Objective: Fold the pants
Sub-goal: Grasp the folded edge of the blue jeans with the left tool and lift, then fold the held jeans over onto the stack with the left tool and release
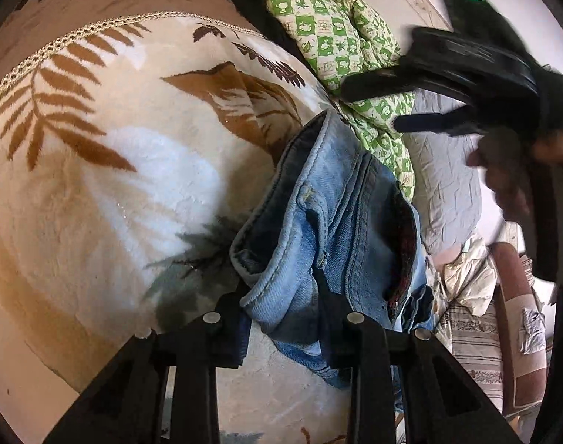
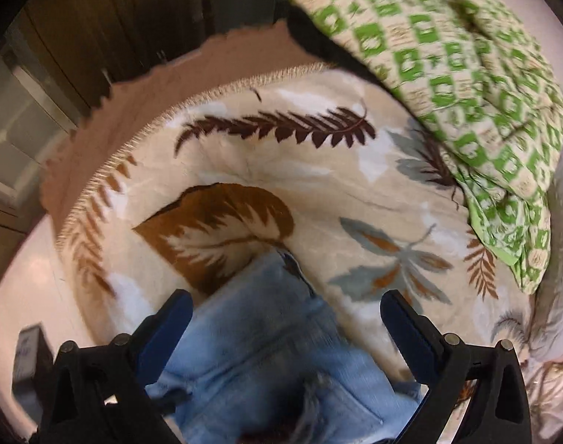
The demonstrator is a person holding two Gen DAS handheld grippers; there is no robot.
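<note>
Jeans [image 1: 329, 199] are bunched up in my left gripper [image 1: 281, 296] right now; its pads are pinched together on a thick wad of denim near what looks like the waistband, with seams and a belt loop showing just past the fingers. I'd guess I'm holding that end up off the blanket [image 1: 115, 170] so the rest of the fabric can hang or drag flat instead of folding on itself; a grip on the stiff doubled band is less likely to slip than one on a single layer.

My right gripper [image 2: 285, 318] is spread wide and pointing steeply down over another stretch of the same jeans, which lie on the leaf-print blanket between its blue pads [image 2: 411, 329]; nothing is pinched there yet, as far as I can tell; that view is smeared, so I can't say which part of the pants it is. From the left camera the right tool shows up high and well apart from the held end, a hand wrapped round its handle.

Green checked quilt [image 2: 466, 92] sits heaped at the far edge of the bed, clear of the working area; my read is the fold itself hasn't started, I'm just getting two corners in hand; the risk is grabbing only the top layer.
</note>
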